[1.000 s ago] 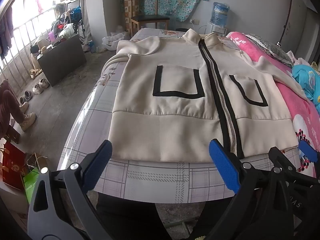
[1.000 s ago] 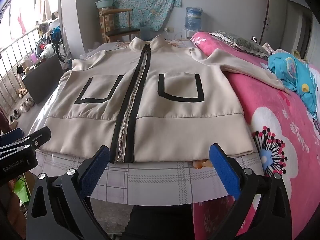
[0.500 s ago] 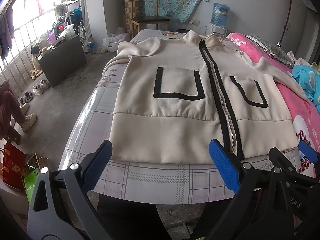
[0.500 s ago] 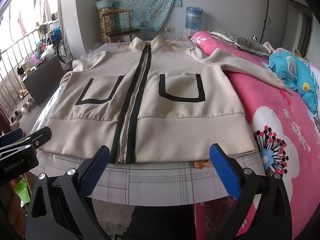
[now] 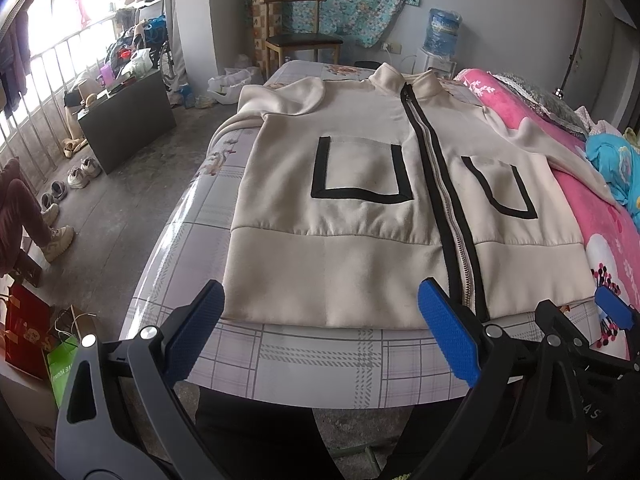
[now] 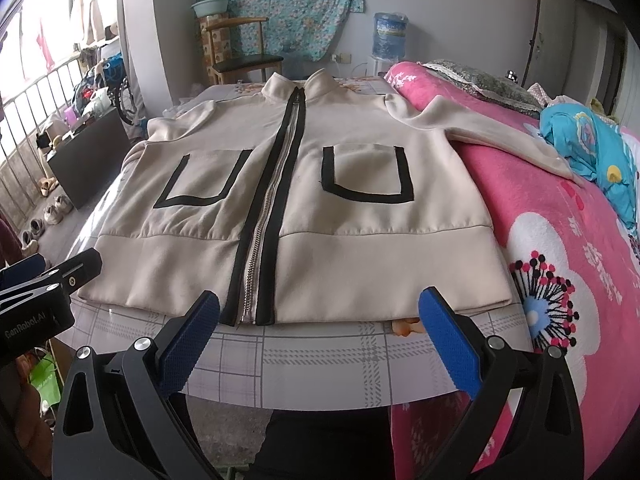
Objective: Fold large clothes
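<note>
Both grippers, the left gripper (image 5: pixel 320 328) and right gripper (image 6: pixel 320 326), hang spread wide and empty just short of the hem of the cream jacket (image 5: pixel 360 200), which lies zipped and flat on the bed (image 5: pixel 320 364); pinching only its top layer could drag the front askew, bunching the fold

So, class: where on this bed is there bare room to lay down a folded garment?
Free: the checked sheet strip between the jacket hem and the near edge, and the strip left of the jacket. Crowded: the pink blanket, with a sleeve and blue clothes.
</note>
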